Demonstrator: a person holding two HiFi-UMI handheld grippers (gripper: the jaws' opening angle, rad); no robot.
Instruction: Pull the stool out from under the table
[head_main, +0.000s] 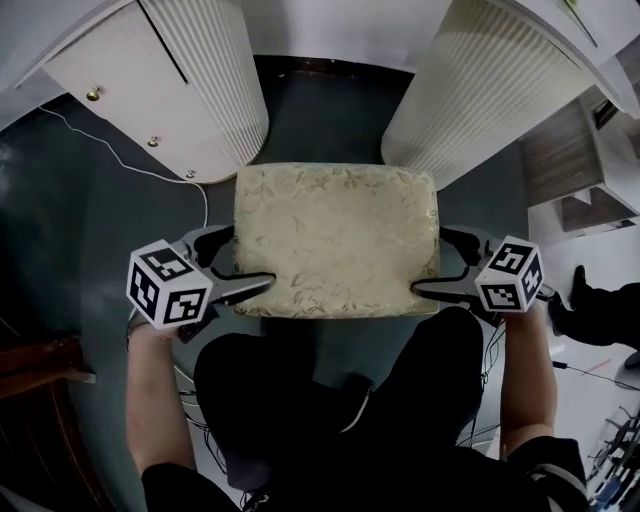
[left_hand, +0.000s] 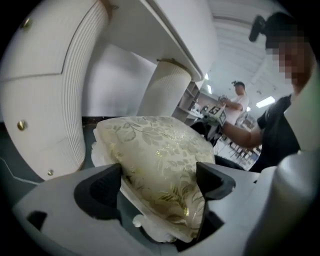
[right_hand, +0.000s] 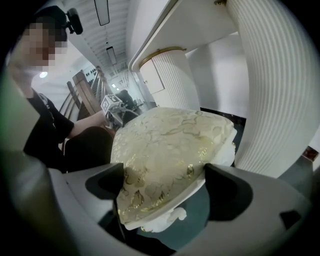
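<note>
Scene: seen from above, a person stands over a stool (head_main: 335, 240) with a pale gold floral seat, a set of tongs in each hand.
Stool: on the dark floor (head_main: 90, 220), between the table's two white fluted pedestals (head_main: 215, 90), its near edge just in front of the person's legs. It looks largely clear of the table.
Left tongs (head_main: 252, 255): released and spread wide, straddling the seat's near left corner, not squeezing it.
Right tongs (head_main: 428, 260): likewise released, spread around the near right corner.
Step in hand: probably letting go after the pull, though a fresh grip is also possible.
Next move: if done, draw both tongs back off the corners without nudging the seat. If more pull is wanted, clench both corners evenly and draw straight towards the person.
</note>
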